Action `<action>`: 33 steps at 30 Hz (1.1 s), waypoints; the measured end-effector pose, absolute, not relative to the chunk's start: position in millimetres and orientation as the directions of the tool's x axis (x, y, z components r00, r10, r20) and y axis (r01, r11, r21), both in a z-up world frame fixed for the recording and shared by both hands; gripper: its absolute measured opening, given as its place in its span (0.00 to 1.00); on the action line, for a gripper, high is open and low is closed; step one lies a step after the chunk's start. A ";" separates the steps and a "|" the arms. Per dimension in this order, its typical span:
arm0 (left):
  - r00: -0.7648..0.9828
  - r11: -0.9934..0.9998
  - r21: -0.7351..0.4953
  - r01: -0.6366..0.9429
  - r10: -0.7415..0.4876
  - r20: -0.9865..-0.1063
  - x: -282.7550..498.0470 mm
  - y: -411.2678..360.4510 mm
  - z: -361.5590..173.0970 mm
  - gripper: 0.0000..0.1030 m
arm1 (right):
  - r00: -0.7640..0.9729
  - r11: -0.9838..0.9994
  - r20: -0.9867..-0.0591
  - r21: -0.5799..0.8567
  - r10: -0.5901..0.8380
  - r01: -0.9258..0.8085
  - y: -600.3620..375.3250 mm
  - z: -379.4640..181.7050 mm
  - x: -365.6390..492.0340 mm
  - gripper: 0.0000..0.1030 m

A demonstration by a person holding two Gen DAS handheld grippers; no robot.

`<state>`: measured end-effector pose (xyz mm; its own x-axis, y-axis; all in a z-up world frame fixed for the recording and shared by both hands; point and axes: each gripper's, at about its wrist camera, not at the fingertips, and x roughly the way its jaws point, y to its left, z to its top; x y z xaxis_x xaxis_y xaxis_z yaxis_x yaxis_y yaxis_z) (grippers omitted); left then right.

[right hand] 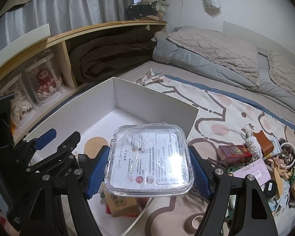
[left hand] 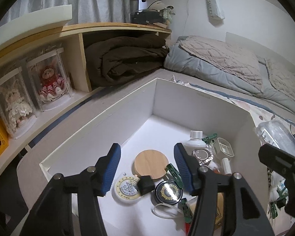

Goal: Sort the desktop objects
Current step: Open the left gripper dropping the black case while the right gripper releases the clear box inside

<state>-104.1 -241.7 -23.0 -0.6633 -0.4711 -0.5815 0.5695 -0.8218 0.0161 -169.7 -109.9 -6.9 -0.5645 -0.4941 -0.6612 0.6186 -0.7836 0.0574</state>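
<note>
A white open box (left hand: 127,114) lies on the bed. In it are a round wooden lid (left hand: 151,164), a small black cube (left hand: 146,184), a round tape measure (left hand: 125,188), a black tin (left hand: 168,192), a white bottle (left hand: 195,139) and green clips. My left gripper (left hand: 147,148) hangs open above these with nothing between its blue pads. My right gripper (right hand: 148,157) is shut on a clear square plastic container (right hand: 149,157) with a printed card inside, held over the box's (right hand: 147,106) near right corner. The container (left hand: 277,135) also shows at the left wrist view's right edge.
Loose things crowd the patterned bedspread to the right: a red carton (right hand: 234,153), a white cup (right hand: 289,153), a pink card (right hand: 253,172), a tape roll (right hand: 194,222). A wooden shelf with cased dolls (left hand: 49,84) and a brown blanket (left hand: 125,59) runs along the left. Grey bedding (right hand: 216,55) lies behind.
</note>
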 end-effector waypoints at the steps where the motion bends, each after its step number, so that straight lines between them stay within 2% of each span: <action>1: -0.663 -0.820 0.014 0.572 -0.472 -0.581 -103.4 -242.5 -23.2 0.54 | -0.565 -0.785 -0.665 0.051 -0.489 0.618 -111.4 -7.6 -171.2 0.76; 15: -0.670 -0.805 -0.009 0.593 -0.488 -0.559 -95.2 -247.9 -17.6 0.54 | -0.559 -0.790 -0.730 -0.043 -0.393 0.611 -140.7 -29.4 -197.0 0.76; 33: -0.672 -0.803 -0.015 0.596 -0.488 -0.557 -94.5 -247.7 -17.1 0.54 | -0.541 -0.793 -0.746 -0.029 -0.388 0.608 -142.0 -40.7 -196.6 0.76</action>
